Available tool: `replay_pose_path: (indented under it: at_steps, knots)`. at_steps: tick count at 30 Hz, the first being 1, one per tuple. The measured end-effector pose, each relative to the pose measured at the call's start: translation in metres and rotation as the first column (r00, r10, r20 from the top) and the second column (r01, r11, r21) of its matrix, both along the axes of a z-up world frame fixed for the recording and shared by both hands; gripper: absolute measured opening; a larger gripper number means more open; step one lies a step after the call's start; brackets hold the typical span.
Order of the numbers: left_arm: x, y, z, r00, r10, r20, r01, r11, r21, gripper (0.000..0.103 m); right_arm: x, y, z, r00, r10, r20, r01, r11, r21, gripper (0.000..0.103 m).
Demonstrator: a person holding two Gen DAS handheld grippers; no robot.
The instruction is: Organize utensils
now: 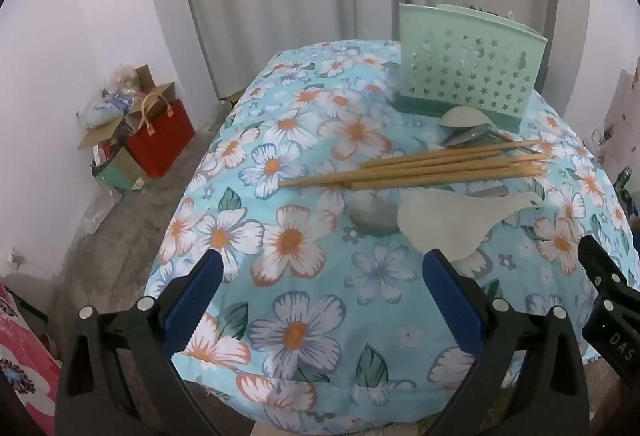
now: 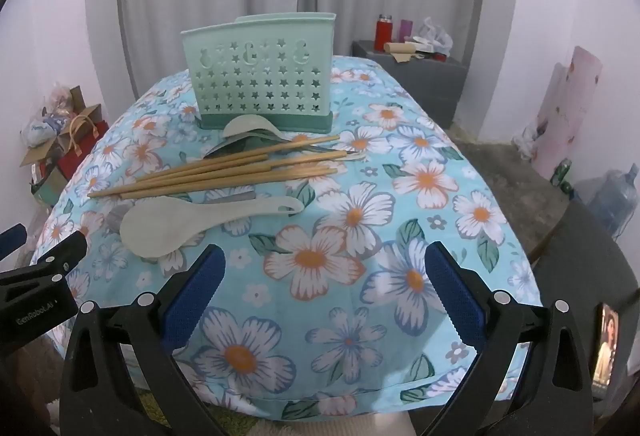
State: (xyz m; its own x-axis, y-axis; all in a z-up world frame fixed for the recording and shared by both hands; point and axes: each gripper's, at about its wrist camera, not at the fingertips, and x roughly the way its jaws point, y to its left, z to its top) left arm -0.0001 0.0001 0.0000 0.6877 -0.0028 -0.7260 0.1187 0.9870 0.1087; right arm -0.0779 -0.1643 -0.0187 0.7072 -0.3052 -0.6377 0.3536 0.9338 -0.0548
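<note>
1. We find the left gripper with jaws spread wide and nothing between them, above the near part of the cloth.
2. We find the right gripper likewise spread and empty, above the same flowered cloth.
3. The holder, mint green with star cut-outs, stands upright at the far side of the table.
4. Just in front of it we note spoons, bowls overlapping, one touching the holder's base.
5. The chopsticks lie in a loose bundle nearer us, crossing the spoon handles.
6. The paddle, pale and flat, lies nearest the grippers, beside the chopsticks.
7. Under the chopsticks, in the left view, we see a metal spoon bowl, partly hidden by the paddle.
</note>
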Motion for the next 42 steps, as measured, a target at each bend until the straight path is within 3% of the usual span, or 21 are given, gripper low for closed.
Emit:
replay_pose_path:
  at_steps: [42]
  knots:
    - [0.0017, 0.0052, -0.003, 1.0, 0.006, -0.029, -0.006, 1.0, -0.015, 0.097, 0.0001, -0.0002, -0.0006, 1.0, 0.0, -0.004, 0.0, 1.0, 0.002, 0.095]
